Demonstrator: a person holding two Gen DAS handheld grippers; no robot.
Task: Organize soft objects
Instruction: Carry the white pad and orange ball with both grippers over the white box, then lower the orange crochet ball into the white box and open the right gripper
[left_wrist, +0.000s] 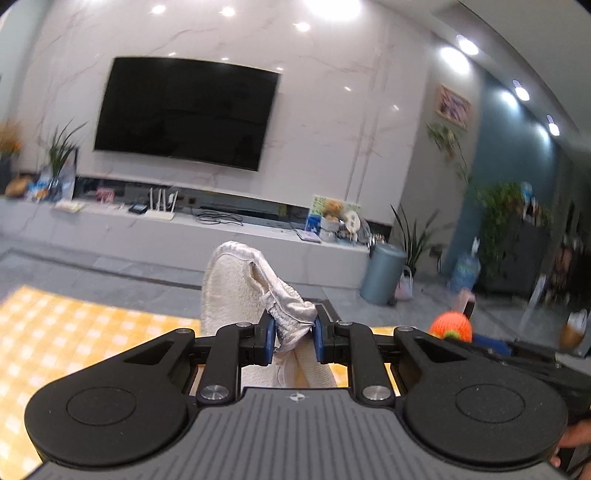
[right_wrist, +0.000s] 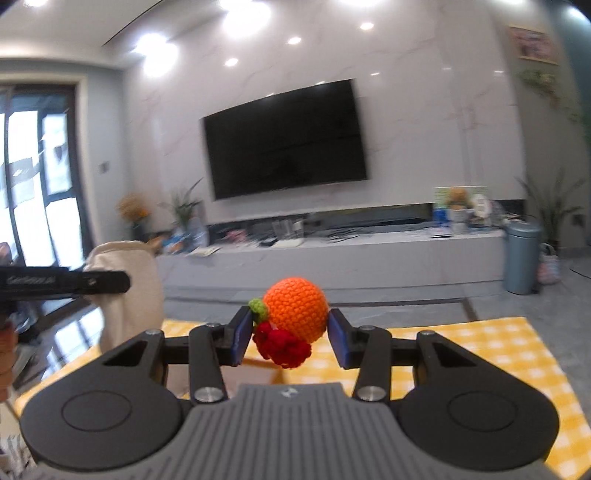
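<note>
Left tool (left_wrist: 294, 338) pinches the limp fleece pouch (left_wrist: 236, 288) by its satin rim; right tool (right_wrist: 290, 334) clamps the light, squashy crochet orange (right_wrist: 295, 308) across its middle, probably secure.

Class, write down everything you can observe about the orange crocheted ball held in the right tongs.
The orange crocheted ball is round and looks like knitted yarn with a visible stitch texture. A small green crocheted leaf sits at its left side, and a bumpy red crocheted cluster hangs below it. The right tongs hold it in the air above the yellow checked cloth, their blue pads pressing its sides. It also shows, blurred, at the right in the left wrist view.
</note>
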